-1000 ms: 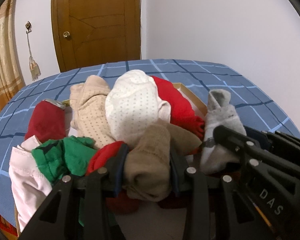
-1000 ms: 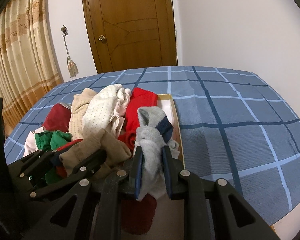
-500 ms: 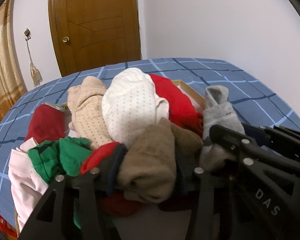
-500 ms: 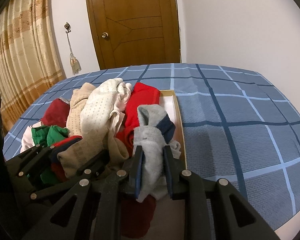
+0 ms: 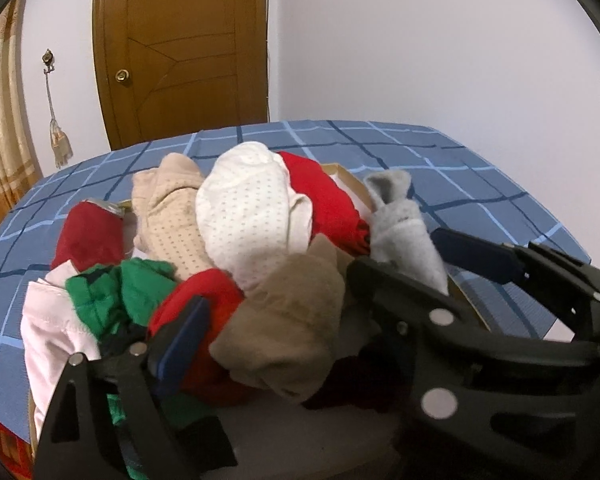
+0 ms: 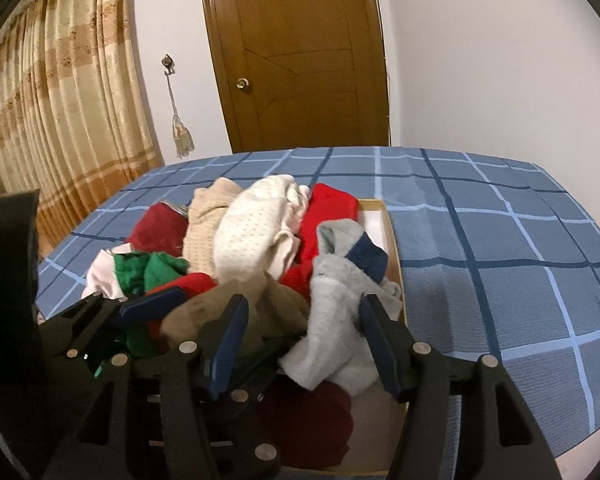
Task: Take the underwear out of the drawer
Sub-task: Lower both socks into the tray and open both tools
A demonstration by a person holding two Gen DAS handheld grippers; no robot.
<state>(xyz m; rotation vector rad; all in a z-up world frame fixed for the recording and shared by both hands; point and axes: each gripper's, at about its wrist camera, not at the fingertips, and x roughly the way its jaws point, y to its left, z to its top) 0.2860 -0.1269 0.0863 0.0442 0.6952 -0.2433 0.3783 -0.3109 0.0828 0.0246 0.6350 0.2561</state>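
Through the left wrist camera, the left gripper is hovering low over a heap of underwear and socks piled in a shallow drawer that is sitting on a bed with a blue checked cover. Its jaws have just been opening and are now standing wide apart, with a tan garment lying loose between them; the one blue pad in view is not pressing on it. Behind the tan piece, a white dotted garment, a beige dotted one, a bright red one and a green one are crowding the drawer. The right gripper is showing at the right, around a grey sock.

Through the right wrist camera, the right gripper is reaching over the drawer's near end. Its jaws have just been opening too; the grey sock with a navy heel is slumping between the blue pads, which are standing clear of it on either side. The left gripper is lying at the left with the tan garment between its spread jaws. A wooden door and a striped curtain are standing beyond the bed.
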